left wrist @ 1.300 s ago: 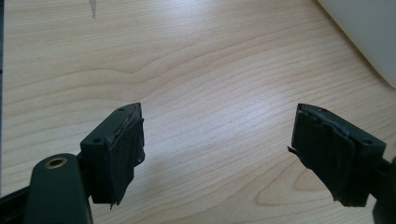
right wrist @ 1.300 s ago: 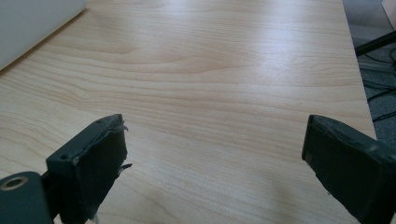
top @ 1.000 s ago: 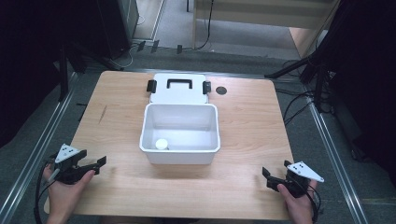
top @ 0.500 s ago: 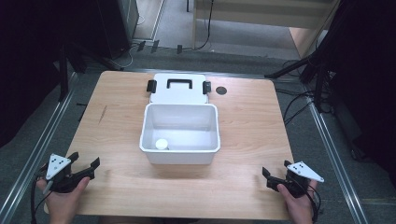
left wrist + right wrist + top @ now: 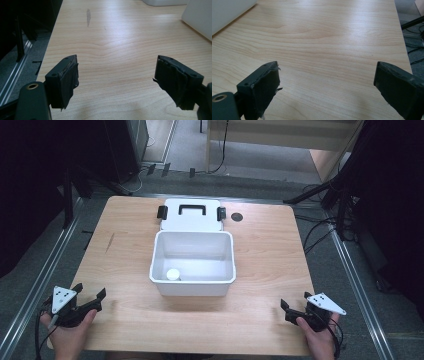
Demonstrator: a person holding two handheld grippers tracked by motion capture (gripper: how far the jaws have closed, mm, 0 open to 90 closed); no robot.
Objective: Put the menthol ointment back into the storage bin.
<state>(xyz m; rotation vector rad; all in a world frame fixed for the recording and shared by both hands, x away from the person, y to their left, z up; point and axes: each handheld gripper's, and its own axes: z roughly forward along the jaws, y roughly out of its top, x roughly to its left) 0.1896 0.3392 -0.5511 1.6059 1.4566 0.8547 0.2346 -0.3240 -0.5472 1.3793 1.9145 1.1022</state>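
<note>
Box [image 5: 192, 265] sits open with a small white cap [image 5: 173, 274] inside, lid [image 5: 191, 215] behind; both grippers [image 5: 90, 300] [image 5: 286, 309] rest apart, jaws wide, holding nothing.

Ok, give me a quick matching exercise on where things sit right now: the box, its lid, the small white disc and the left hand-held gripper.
Things:
1. white box
2. lid
3. small white disc
4. left hand-held gripper

Places:
A. inside the box, near-left corner
B. near-left corner of the table, jaws open
C. middle of the table
D. flat on the table just behind the box

Pairs: 1-C, 2-D, 3-A, 4-B
</note>
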